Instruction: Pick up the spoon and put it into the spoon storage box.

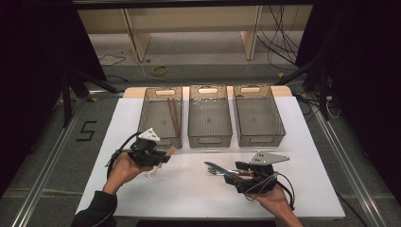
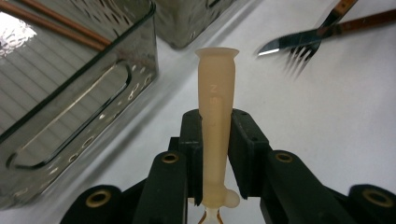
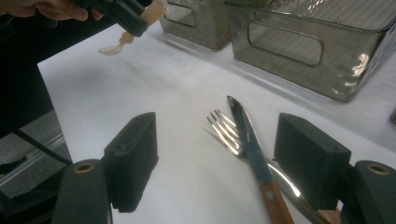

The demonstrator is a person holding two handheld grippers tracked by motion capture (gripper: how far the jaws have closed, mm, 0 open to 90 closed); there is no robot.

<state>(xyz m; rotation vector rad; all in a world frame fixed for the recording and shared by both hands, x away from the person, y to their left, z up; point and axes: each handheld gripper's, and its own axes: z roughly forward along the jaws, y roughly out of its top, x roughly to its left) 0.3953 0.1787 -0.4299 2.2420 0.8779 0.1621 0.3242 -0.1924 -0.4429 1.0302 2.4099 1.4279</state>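
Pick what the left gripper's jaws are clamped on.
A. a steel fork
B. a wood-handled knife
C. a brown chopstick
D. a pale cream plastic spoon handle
D: in the left gripper view the left gripper has its black jaws pressed on the pale cream plastic spoon handle, while the knife and fork lie on the white table.

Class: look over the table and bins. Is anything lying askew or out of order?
Yes. The knife lies crossed over the fork on the white table instead of beside it. The three bins stand in a neat row.
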